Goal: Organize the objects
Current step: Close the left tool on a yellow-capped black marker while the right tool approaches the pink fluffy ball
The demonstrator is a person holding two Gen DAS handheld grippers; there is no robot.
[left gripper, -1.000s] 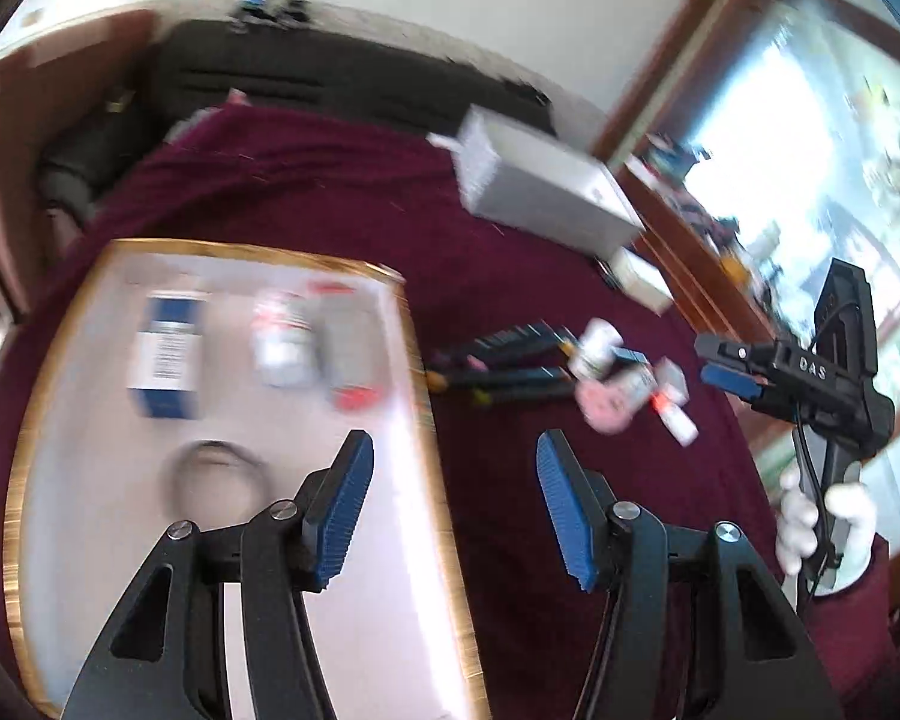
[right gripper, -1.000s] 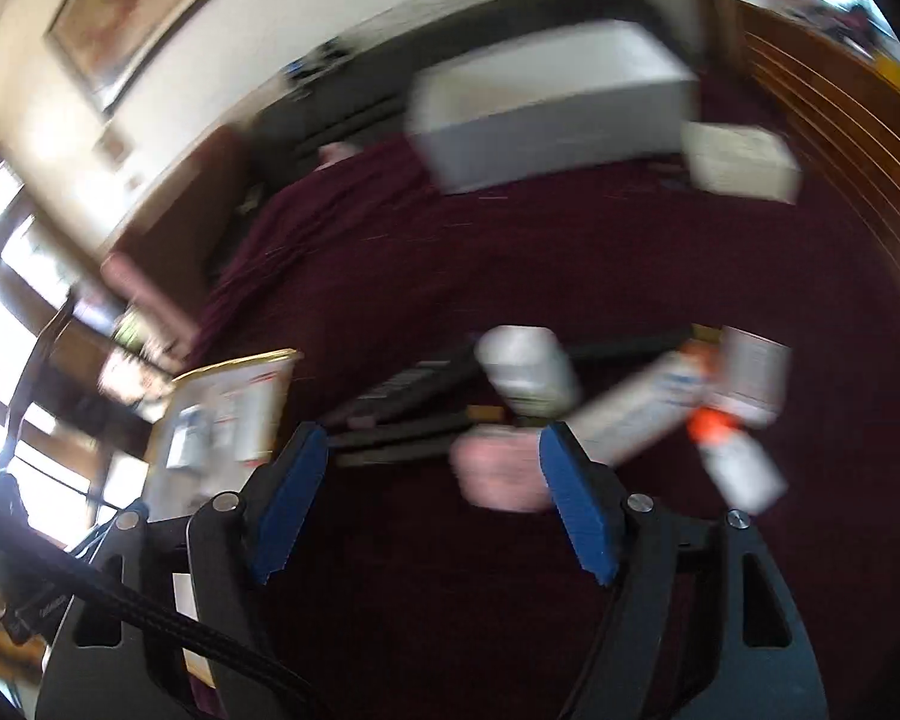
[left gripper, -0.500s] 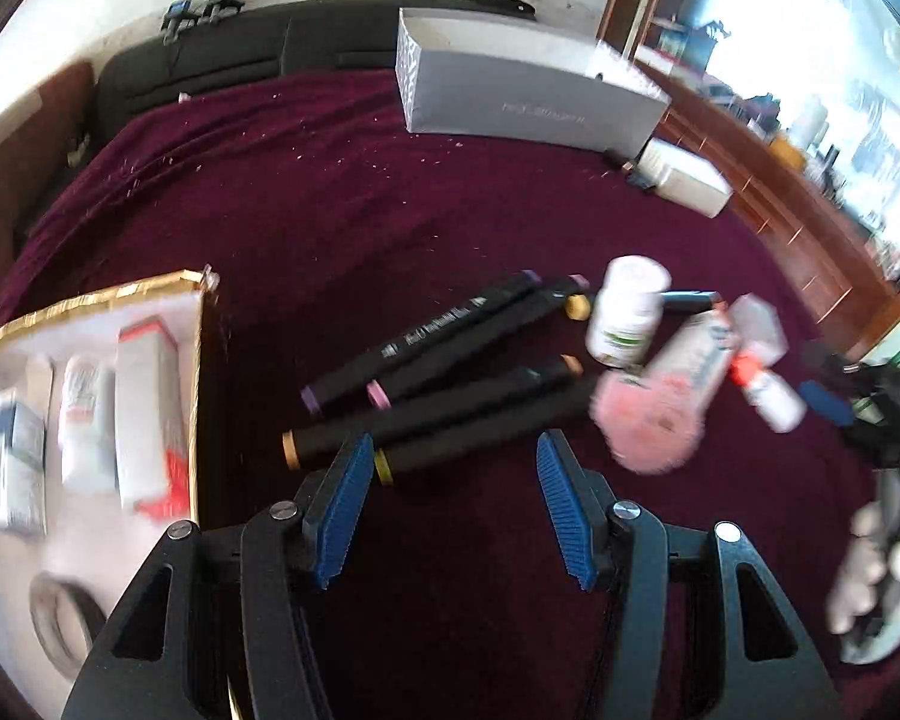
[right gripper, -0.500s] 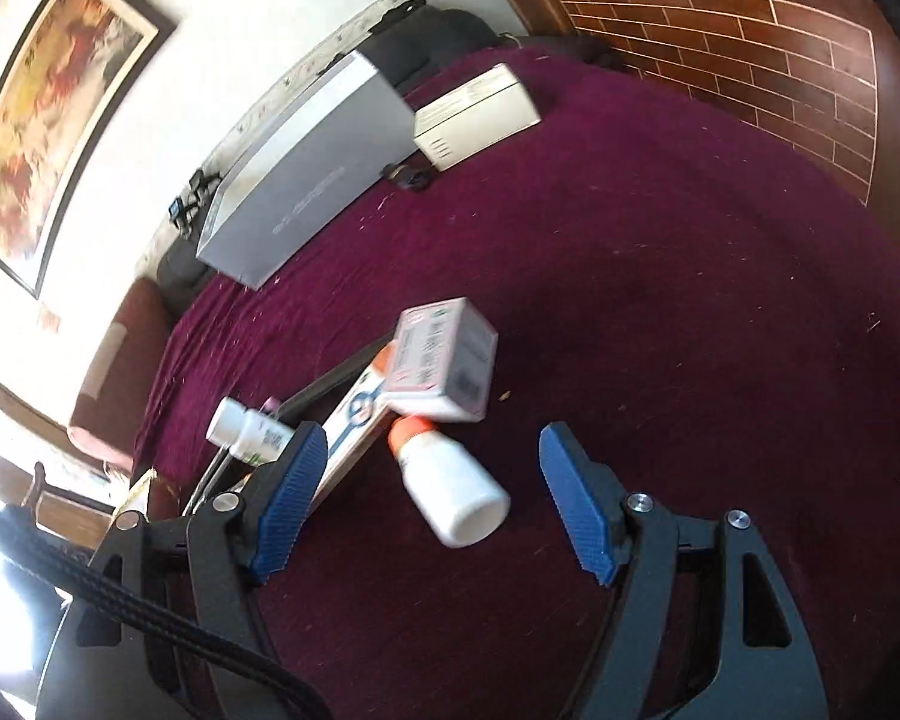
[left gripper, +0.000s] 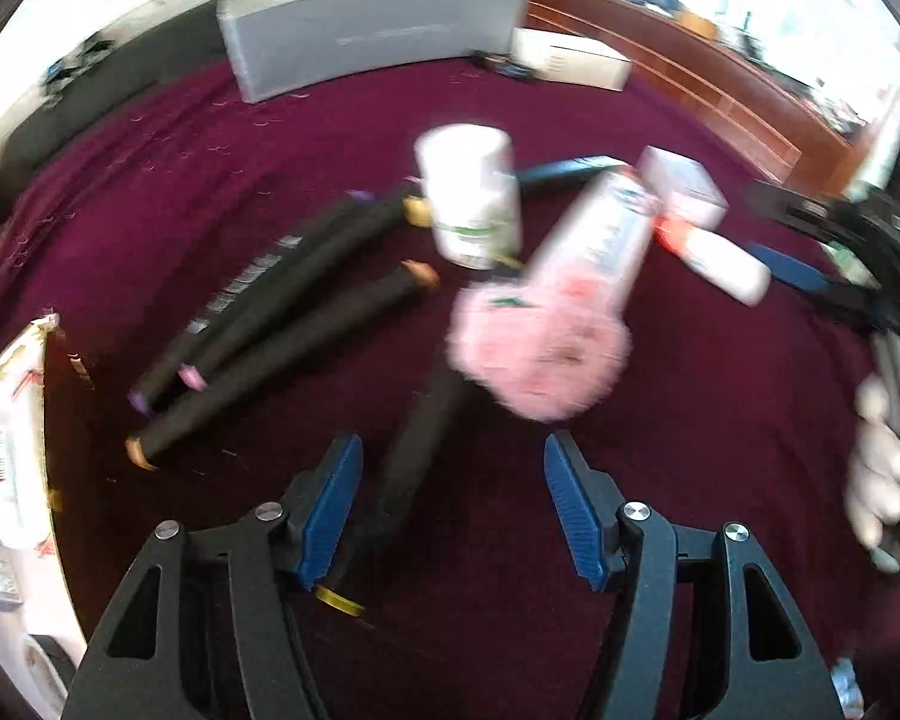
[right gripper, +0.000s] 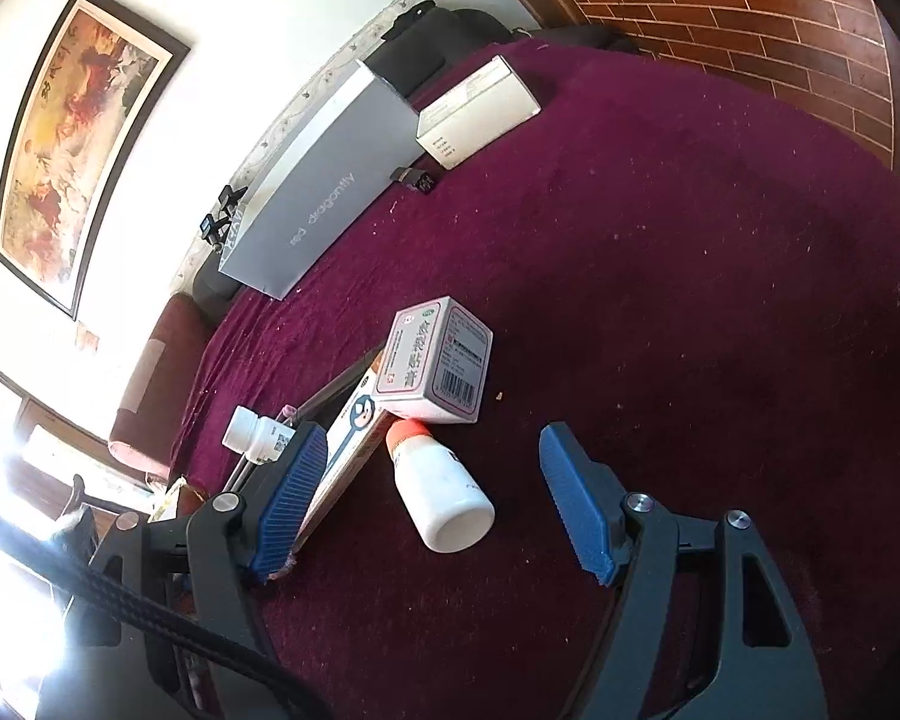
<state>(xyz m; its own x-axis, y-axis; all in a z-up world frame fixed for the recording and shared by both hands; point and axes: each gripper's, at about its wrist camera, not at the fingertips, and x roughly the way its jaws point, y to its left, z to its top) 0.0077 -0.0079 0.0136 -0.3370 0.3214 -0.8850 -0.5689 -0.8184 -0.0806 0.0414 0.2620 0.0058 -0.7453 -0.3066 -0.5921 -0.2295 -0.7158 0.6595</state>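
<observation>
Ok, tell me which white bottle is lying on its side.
The orange-capped bottle between the right gripper's open fingers lies flat; the white-capped bottle stands upright.

Four black markers [left gripper: 282, 354], two white bottles [right gripper: 444, 489], one pink puff [left gripper: 540, 342].

left gripper [left gripper: 453, 507]: pitched steeply down, jaws opening | right gripper [right gripper: 435, 495]: tilted down, jaws apart | hand [left gripper: 882, 468] grasps its handle

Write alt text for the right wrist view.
Open blue-padded tongs hover over a white bottle with an orange cap lying on a dark red cloth. Just beyond it sit a small medicine box and a long carton; a grey box lies farther back.
</observation>
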